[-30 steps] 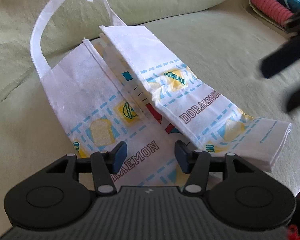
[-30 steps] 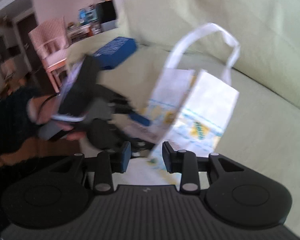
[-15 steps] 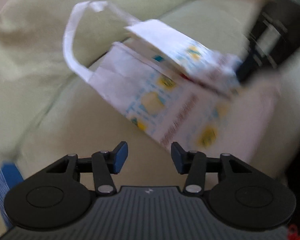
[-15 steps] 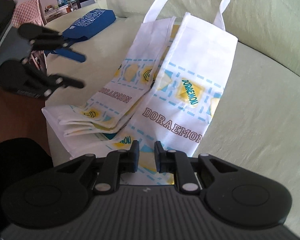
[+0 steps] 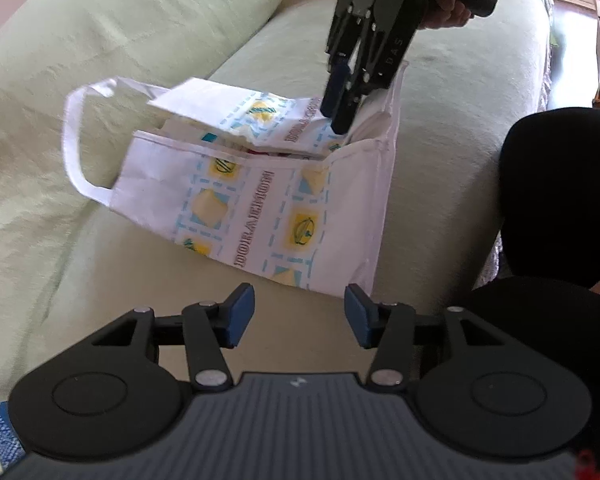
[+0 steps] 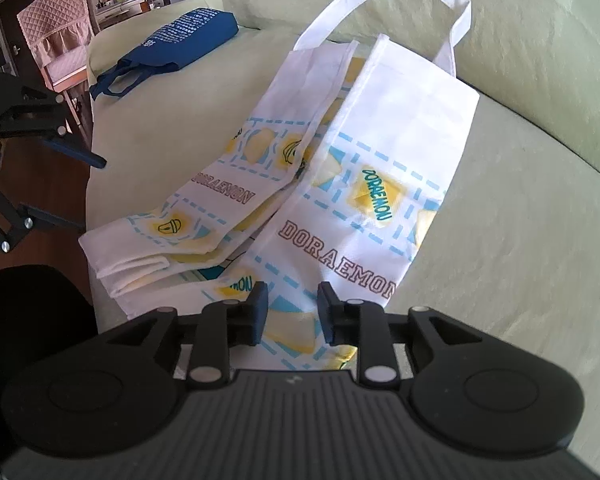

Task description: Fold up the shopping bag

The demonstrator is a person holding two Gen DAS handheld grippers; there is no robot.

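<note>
Crinkled white non-woven shopping bag (image 6: 384,168), both sides folded inward, on pale green sofa (image 6: 520,240); left gripper (image 5: 299,316) spread wide, empty; right gripper (image 6: 292,308) parted over bag's bottom edge.

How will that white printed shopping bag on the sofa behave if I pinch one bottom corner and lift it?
The shopping bag looks like thin soft fabric, so it would probably droop rather than hold shape. Its side flaps are only loosely folded over and one already lifts up in the left wrist view, so they may fall open. It appears light and empty, so a light pinch should carry it.
</note>
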